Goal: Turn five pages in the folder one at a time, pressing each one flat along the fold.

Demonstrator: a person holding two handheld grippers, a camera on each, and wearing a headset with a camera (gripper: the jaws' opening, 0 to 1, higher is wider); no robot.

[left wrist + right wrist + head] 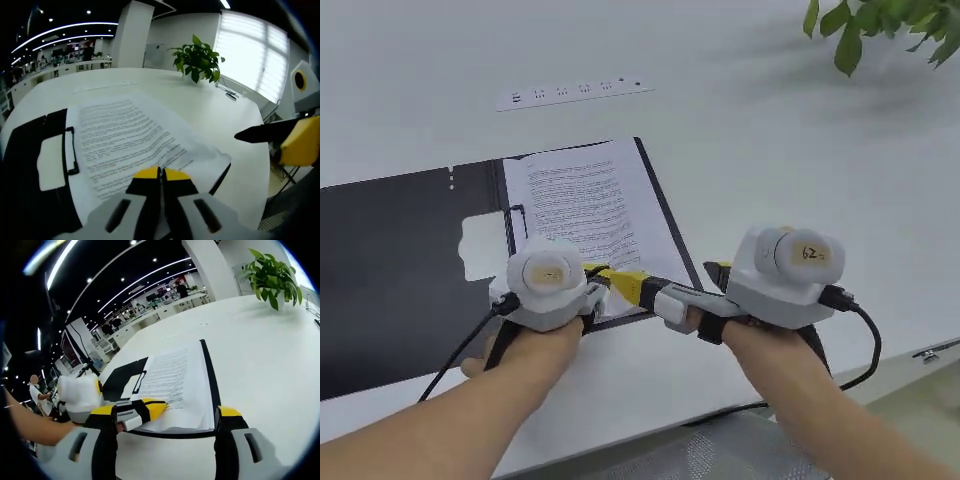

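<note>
Evidently a page turn is being set up. The left gripper (160, 175) is shut at the 6 o'clock edge of the printed page (585, 205), on the open folder (400, 260). The right gripper (167, 412) is held open at 5 o'clock. Next, one sheet alone must be lifted towards 9 o'clock.

Print on the page (582, 200) is too small to read.

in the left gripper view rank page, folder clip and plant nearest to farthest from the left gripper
1. printed page, right under the left gripper tips
2. folder clip, off to the left
3. potted plant, farthest, at the back
</note>
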